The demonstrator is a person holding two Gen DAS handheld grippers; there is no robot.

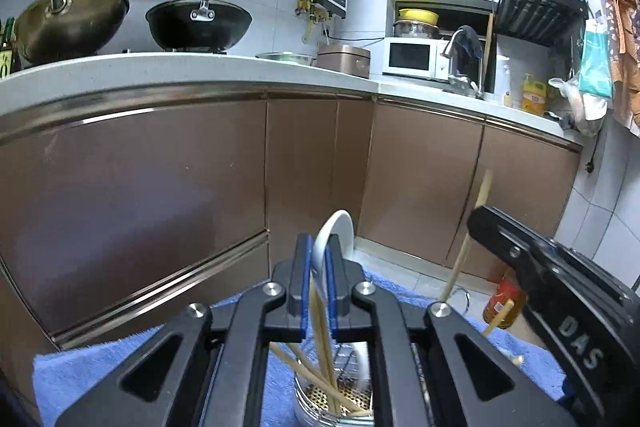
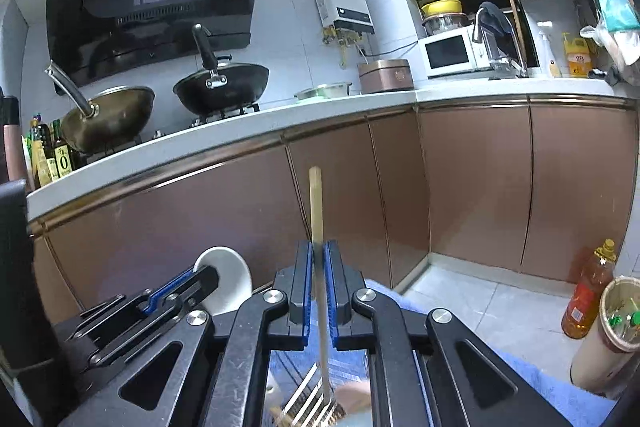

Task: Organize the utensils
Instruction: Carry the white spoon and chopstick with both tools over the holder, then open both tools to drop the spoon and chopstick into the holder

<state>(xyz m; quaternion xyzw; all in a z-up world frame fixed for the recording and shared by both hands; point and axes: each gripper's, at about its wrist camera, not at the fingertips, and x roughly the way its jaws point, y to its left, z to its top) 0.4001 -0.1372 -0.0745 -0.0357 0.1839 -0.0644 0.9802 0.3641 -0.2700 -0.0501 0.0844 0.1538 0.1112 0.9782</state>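
Observation:
My left gripper (image 1: 319,255) is shut on a white ceramic spoon (image 1: 336,233), bowl end up, above a metal mesh utensil holder (image 1: 344,393) that has several wooden chopsticks (image 1: 320,339) in it. It shows in the right wrist view (image 2: 206,277) at the lower left, still on the spoon (image 2: 226,277). My right gripper (image 2: 319,259) is shut on a single wooden chopstick (image 2: 316,203) held upright over the holder's wire rim (image 2: 308,399). In the left wrist view the right gripper (image 1: 486,223) is at the right with that chopstick (image 1: 464,251).
The holder stands on a blue towel (image 1: 80,375). Brown cabinets (image 1: 160,195) and a white counter (image 1: 160,67) with two woks lie ahead. An oil bottle (image 2: 588,295) and a bin (image 2: 608,335) stand on the floor at right.

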